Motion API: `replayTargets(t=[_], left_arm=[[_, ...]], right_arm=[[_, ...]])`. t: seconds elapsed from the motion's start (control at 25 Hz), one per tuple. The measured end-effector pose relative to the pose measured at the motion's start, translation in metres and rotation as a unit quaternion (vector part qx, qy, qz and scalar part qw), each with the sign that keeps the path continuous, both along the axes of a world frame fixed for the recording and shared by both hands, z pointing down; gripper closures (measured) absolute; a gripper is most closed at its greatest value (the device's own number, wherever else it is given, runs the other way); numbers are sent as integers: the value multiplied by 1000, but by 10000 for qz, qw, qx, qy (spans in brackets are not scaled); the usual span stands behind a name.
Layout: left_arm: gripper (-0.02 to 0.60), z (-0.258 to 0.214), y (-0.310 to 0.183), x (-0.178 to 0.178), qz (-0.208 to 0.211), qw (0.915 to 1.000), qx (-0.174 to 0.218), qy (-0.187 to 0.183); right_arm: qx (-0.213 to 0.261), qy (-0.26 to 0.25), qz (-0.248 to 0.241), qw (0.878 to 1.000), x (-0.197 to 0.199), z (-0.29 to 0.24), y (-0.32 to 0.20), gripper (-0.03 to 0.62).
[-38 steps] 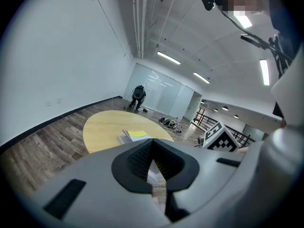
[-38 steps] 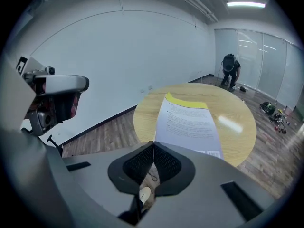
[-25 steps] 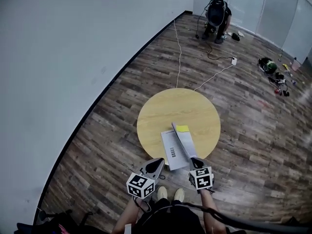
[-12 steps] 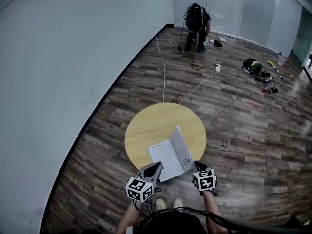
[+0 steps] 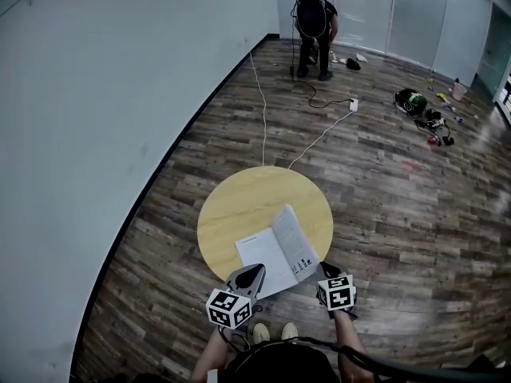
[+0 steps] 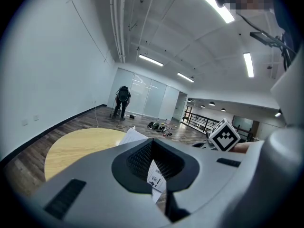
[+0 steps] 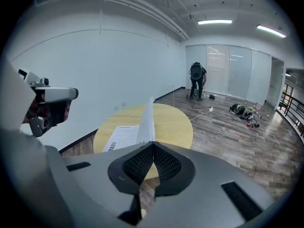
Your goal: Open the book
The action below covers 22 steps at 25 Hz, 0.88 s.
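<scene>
At the near edge of the round table (image 5: 227,210), the left gripper (image 5: 252,273) has its jaws pressed together on paper. Its own view shows a printed sheet with a barcode nipped between the pads, apparently the near edge of the book's flat left side.

The book (image 5: 271,258) sits on the near half of the table, overhanging the rim slightly. It is partly open, with the left side flat on the wood and the right leaf lifted and tilted up.

The right gripper (image 5: 327,268) also has its jaws pressed together, pinching the near edge of that raised leaf. In its own view the leaf rises edge-on straight out of the pads.

Handling, as a judgement:
- The book looks thin, light and floppy, more a booklet than a bound volume.
- The pages will bend and could crease or tear if pulled hard.
- The paper is smooth, so it may slip from a light pinch.
- Best hold is at the outer edges, one side pinned down and the other swung over gently without tugging at the spine.

Far back, a person (image 5: 313,18) bends over cables.
</scene>
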State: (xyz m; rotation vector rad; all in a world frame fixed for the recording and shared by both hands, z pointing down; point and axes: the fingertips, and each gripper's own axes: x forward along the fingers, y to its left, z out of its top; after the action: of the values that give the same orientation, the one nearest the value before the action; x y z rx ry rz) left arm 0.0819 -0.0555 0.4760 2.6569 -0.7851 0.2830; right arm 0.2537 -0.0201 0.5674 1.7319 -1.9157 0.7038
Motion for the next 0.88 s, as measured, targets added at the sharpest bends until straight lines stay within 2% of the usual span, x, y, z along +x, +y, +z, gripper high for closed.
replayTargets(t=[0.32, 0.88], left_arm=[[586, 30, 2, -1, -70, 9996, -227, -128], [586, 126, 2, 16, 79, 9947, -954, -373]], right_arm=[[-206, 136, 156, 9996, 34, 31, 2, 585], [-697, -74, 567, 9959, 74, 116, 1, 585]])
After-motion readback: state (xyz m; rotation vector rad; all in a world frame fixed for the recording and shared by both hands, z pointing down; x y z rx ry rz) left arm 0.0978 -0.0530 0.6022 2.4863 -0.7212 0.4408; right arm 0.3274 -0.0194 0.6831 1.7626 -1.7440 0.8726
